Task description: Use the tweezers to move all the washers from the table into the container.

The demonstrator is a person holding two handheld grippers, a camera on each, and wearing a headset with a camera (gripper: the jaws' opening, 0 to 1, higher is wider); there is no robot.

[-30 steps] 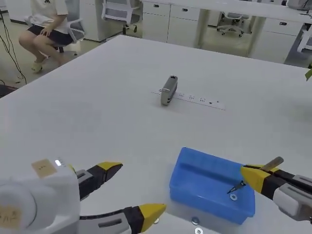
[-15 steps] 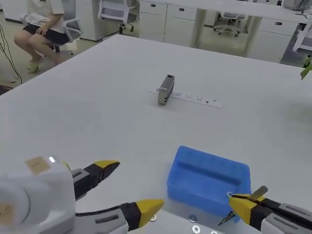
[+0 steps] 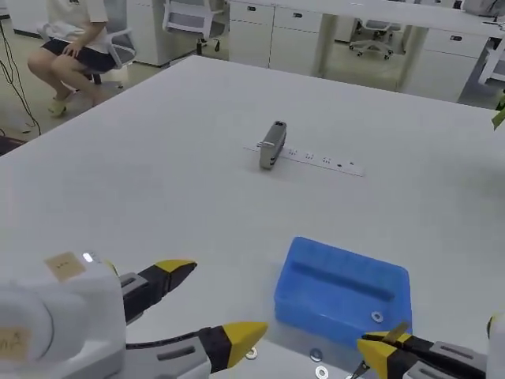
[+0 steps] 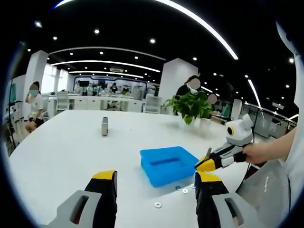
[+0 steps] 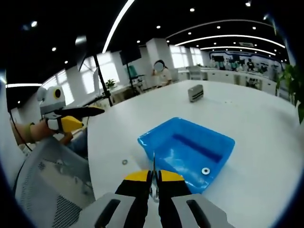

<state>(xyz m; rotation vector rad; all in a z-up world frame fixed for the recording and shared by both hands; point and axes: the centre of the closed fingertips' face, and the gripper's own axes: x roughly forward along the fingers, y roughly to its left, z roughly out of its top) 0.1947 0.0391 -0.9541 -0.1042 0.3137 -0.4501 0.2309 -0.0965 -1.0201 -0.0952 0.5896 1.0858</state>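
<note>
Both tweezers (image 5: pixel 153 166) tips point toward container (image 5: pixel 164 138), pinched by right gripper (image 5: pixel 153 176); left gripper (image 4: pixel 156 175) spread.

A bright blue rectangular plastic container (image 3: pixel 341 288) on a plain white tabletop (image 3: pixel 158 174) holds a small silver metal washer (image 3: pixel 377 317), and beside the container the left gripper (image 3: pixel 225 300) and right gripper (image 5: pixel 154 176) show black jaws tipped yellow, the right's around dark thin metal tweezers (image 5: pixel 153 164).

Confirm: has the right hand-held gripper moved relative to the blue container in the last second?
Yes. The right hand-held gripper pulled back, nearer the headset: its tips were over the blue container, now they are past its near edge.
</note>
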